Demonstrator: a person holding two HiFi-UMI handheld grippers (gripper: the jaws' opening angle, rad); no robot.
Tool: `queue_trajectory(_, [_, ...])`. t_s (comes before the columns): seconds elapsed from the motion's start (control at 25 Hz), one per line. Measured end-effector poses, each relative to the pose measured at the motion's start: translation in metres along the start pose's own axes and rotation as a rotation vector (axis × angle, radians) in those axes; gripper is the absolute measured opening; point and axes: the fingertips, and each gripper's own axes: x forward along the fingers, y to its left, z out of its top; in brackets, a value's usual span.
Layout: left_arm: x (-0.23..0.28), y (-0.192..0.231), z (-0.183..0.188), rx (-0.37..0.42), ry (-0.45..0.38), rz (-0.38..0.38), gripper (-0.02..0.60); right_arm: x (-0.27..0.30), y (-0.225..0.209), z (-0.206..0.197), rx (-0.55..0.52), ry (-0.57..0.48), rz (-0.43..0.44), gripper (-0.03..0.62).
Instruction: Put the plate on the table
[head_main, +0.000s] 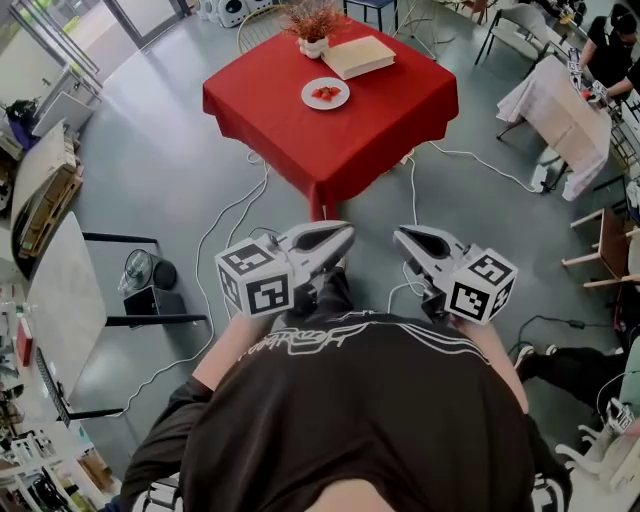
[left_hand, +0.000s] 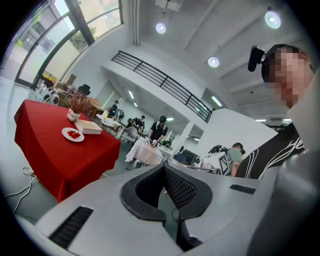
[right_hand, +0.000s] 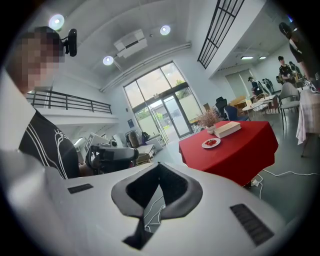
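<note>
A white plate (head_main: 325, 93) with red strawberries rests on the table (head_main: 390, 115), which is covered in a red cloth and stands a few steps ahead of me. The plate (left_hand: 73, 134) also shows far left in the left gripper view, and the same plate (right_hand: 211, 143) far right in the right gripper view. My left gripper (head_main: 345, 232) and right gripper (head_main: 400, 235) are held close to my chest, well short of the table. Both are shut with nothing between their jaws: left gripper (left_hand: 171, 212), right gripper (right_hand: 142, 216).
A book (head_main: 358, 56) and a vase of dried flowers (head_main: 313, 25) share the red table. White cables (head_main: 235, 215) run over the floor before it. A fan (head_main: 140, 270) and white boards stand at the left. A cloth-covered table (head_main: 565, 110) with people is at the right.
</note>
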Motion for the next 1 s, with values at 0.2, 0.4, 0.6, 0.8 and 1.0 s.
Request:
queue_trajectory(0.2, [-0.001,-0.015,-0.006,0.008,0.003,0.008,0.006,-0.010,0.013,-0.004,-0.013,-0.003,0.019,0.008])
queue_trajectory(0.4, [-0.008,-0.026,-0.009,0.023,0.004,0.026,0.006,-0.012,0.025,-0.008,-0.006,-0.001,0.052,0.008])
queue_trajectory(0.6, [-0.020,-0.026,-0.008,0.016,-0.008,0.051,0.006,-0.008,0.033,-0.005,-0.015,-0.004,0.067,0.008])
queue_trajectory(0.8, [-0.032,-0.020,-0.008,0.001,-0.027,0.069,0.006,-0.001,0.034,-0.004,-0.003,-0.004,0.065,0.008])
queue_trajectory(1.0, [-0.038,-0.011,-0.011,0.018,-0.015,0.083,0.006,0.011,0.035,-0.008,0.001,0.000,0.064,0.008])
